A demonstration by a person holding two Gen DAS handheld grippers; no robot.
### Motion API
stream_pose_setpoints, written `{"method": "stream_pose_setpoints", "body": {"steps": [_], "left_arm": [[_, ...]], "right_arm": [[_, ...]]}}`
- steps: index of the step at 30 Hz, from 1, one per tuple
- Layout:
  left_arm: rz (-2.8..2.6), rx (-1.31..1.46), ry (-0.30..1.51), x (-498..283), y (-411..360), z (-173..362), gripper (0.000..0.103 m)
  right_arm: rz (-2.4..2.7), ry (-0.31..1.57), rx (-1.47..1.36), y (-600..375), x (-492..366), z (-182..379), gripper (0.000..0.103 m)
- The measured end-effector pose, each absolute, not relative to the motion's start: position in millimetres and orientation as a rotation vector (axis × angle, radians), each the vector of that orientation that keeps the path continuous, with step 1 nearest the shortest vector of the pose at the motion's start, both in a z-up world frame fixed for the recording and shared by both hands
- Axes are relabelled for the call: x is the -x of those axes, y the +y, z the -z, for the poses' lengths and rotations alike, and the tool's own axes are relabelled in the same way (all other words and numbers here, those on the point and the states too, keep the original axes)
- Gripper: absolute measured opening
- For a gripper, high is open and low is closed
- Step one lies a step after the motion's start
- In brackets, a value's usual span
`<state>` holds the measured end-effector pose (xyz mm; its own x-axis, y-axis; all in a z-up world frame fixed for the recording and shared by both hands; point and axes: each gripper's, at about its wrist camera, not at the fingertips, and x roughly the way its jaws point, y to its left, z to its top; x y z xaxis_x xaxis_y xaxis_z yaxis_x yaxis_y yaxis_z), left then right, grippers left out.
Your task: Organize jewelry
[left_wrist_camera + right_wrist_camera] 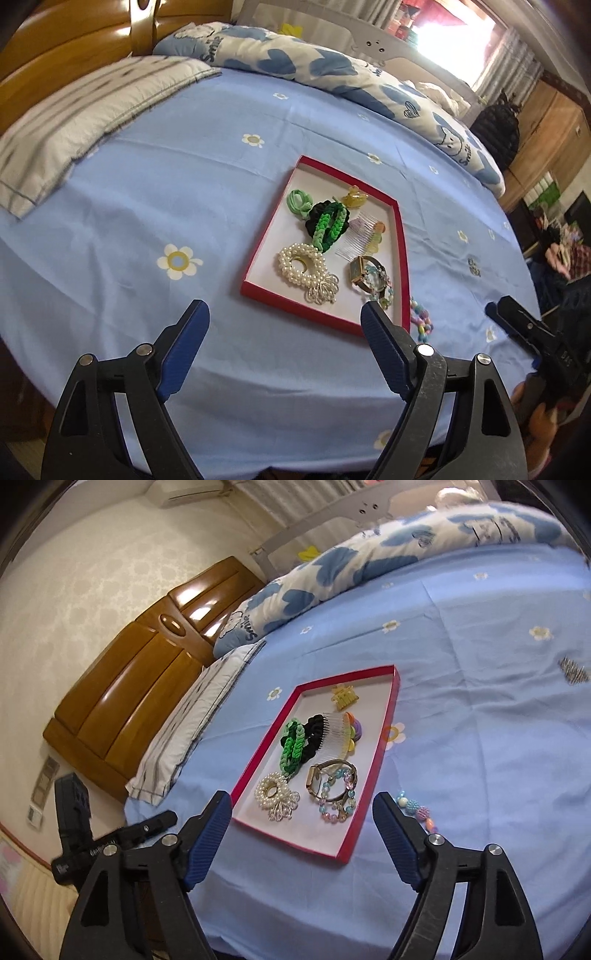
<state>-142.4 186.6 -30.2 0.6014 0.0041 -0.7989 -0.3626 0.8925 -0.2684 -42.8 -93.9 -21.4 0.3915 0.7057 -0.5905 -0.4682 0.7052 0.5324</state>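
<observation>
A shallow red-rimmed tray [403, 236] [384, 746] lies on the blue bed sheet. It holds a pearl hair tie [301, 267] [275, 794], a green braided band [327, 225] [291, 747], a clear comb [356, 240] [334, 734], a watch [360, 269] [317, 779], a bead bracelet [338, 805] and a yellow claw clip [355, 197] [344, 698]. A pastel bead bracelet [421, 319] [417, 810] lies on the sheet just right of the tray. A small sparkly piece [473, 266] [573, 672] lies further right. My left gripper [284, 317] and right gripper [301, 808] are open and empty, short of the tray's near edge.
A striped pillow [85, 110] [192, 716] lies left of the tray, a blue heart-print quilt [295, 62] [354, 561] behind it. The wooden headboard [147, 672] stands at the far left. The bed's right edge drops off toward wooden cabinets [546, 140].
</observation>
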Motion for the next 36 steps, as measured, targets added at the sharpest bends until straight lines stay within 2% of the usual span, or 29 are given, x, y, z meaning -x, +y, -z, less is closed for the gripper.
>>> {"method": "stream_pose_setpoints", "body": {"steps": [5,7,8,11,13,18,27,36], "left_arm": [[-0.208,0.333,0.879,147,173,-7,0.089],[-0.210,0.286,0.855,148,169,-25,0.095],[-0.212,0.268,0.848,149,168,-30,0.102],[-0.264,0.198,0.817,149,165,-38,0.103],[-0.307,0.170,0.810,149,164,-32,0.103],[-0.333,0.209,0.831,146,164,7,0.103],[-0.384,0.133,0.886,152,152,48,0.103],[-0.388,0.099,0.865,157,142,45,0.103]], "right_arm": [[-0.756,0.889,-0.169,-89,54,-13,0.088],[-0.768,0.866,-0.120,-88,59,-31,0.088],[-0.767,0.849,-0.101,-88,61,-40,0.090],[-0.752,0.767,-0.054,-91,69,-64,0.100],[-0.734,0.702,-0.032,-93,76,-69,0.101],[-0.700,0.659,-0.004,-84,86,-40,0.101],[-0.688,0.825,-0.001,-74,89,48,0.101],[-0.656,0.848,0.001,-79,90,48,0.101]]}}
